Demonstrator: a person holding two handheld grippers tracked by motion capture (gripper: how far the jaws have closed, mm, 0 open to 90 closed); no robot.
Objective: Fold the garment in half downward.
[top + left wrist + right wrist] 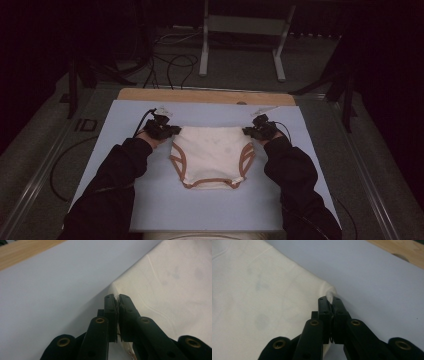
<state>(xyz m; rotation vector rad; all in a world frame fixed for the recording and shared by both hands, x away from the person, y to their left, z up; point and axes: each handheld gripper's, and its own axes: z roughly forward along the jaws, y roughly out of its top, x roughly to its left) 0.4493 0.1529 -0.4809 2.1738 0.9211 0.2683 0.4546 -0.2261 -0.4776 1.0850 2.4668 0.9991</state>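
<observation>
A cream pair of briefs (212, 152) with tan trim along the leg openings lies flat on the pale blue mat (150, 200), waistband at the far side. My left gripper (172, 131) is shut on the waistband's left corner, and in the left gripper view the cloth (170, 280) is pinched between the closed jaws of that gripper (117, 300). My right gripper (248, 131) is shut on the right corner. In the right gripper view a small tuft of the cream fabric (262, 290) pokes out between the tips of the right gripper (331, 300).
The mat lies on a wooden table whose far edge (205, 96) shows as a tan strip. Black cables (170, 65) and a white metal stand (240, 30) sit on the floor beyond. Dark sleeves (115, 180) reach in from the bottom.
</observation>
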